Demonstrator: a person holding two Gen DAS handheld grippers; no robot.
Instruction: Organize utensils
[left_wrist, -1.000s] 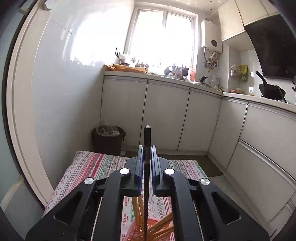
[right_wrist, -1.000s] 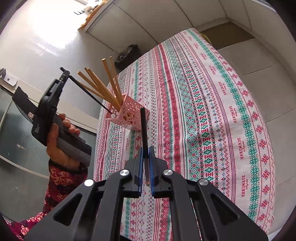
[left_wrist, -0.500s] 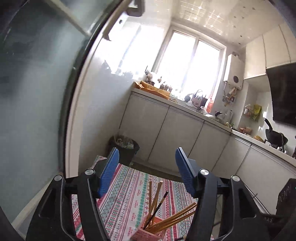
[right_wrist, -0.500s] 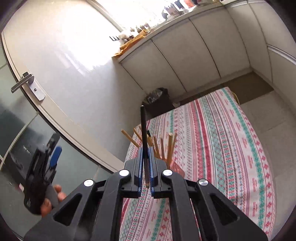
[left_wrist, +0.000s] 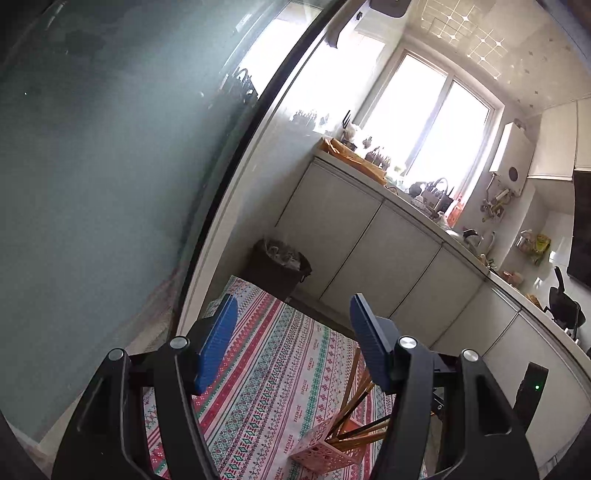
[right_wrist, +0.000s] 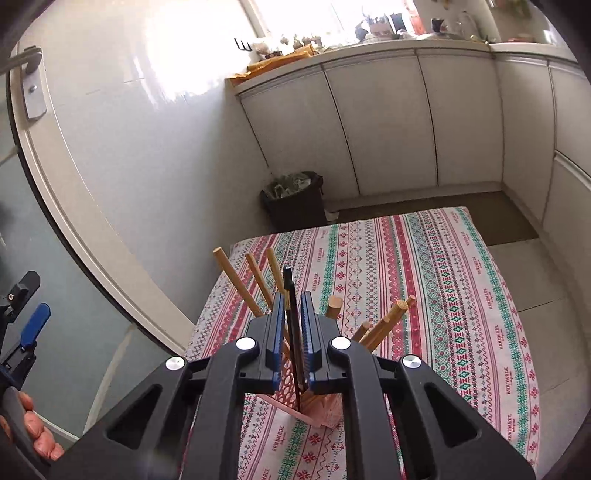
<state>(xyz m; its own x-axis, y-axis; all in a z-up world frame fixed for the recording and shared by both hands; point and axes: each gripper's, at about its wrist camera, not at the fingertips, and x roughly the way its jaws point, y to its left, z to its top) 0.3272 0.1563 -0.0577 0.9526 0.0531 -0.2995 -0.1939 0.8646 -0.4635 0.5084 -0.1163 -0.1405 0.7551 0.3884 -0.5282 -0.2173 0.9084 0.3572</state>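
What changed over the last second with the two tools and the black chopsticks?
The left tool released its black chopstick into the pink holder and pulled away, open. The right tool carried its black chopstick over the holder, loosening around it. Wooden chopsticks stayed put.

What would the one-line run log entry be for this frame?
right gripper: shut on black chopstick, above pink holder | left gripper: open, holding nothing | wooden chopsticks: in holder
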